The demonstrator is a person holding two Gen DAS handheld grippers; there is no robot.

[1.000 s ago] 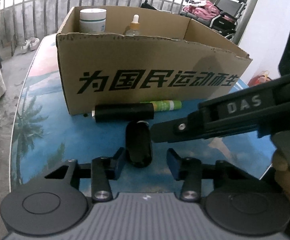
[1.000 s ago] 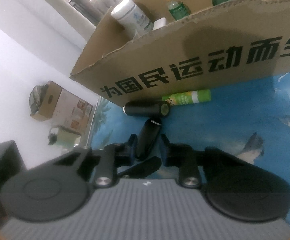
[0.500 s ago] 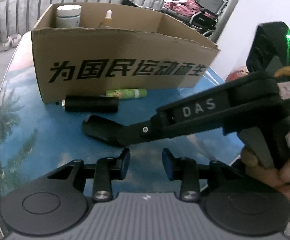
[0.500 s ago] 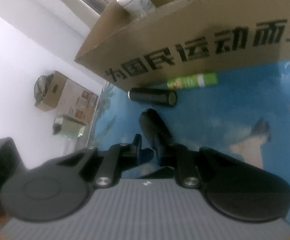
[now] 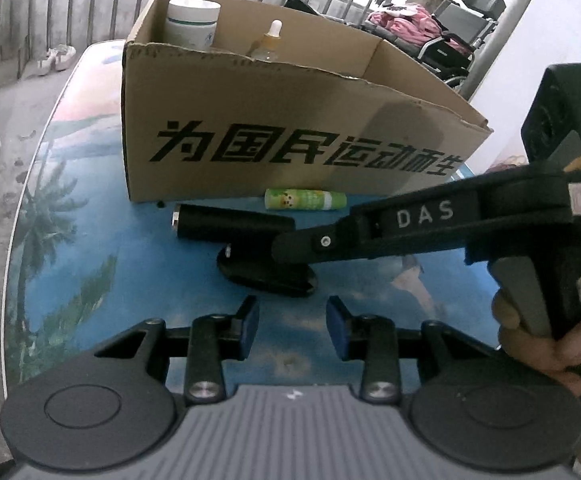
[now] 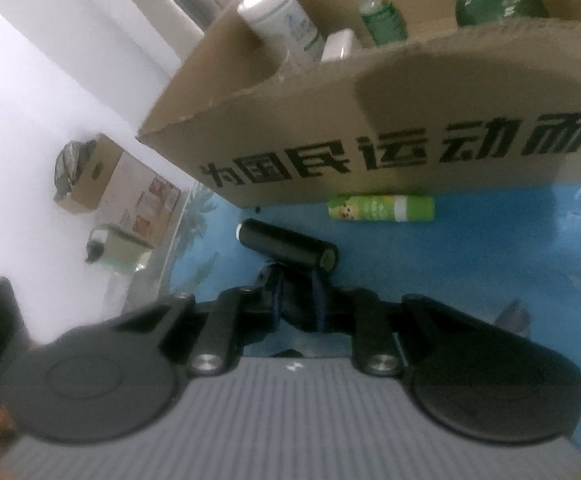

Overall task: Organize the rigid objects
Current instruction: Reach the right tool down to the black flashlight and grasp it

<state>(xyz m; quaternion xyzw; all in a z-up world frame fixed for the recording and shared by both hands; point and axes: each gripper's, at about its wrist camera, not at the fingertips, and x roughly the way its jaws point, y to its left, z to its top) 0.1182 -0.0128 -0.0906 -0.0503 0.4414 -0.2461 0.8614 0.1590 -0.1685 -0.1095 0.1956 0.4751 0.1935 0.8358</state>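
right gripper [image 6: 298, 304] clamped on glossy black oval case [image 5: 266, 272], low over blue printed tabletop [image 5: 138, 264] | left gripper [image 5: 292, 320] half-open, empty, near side | matte black cylinder [image 5: 234, 222], green tube [image 5: 305, 199] lying before corrugated cardboard box [image 5: 250, 128]

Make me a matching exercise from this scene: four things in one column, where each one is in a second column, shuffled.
1. white jar
2. green tube
3. short black cylinder
4. left claw

A. gripped by the right claw
B. open, holding nothing
C. standing inside the cardboard box
D. lying on the table against the box front

Pairs: 1-C, 2-D, 3-A, 4-B
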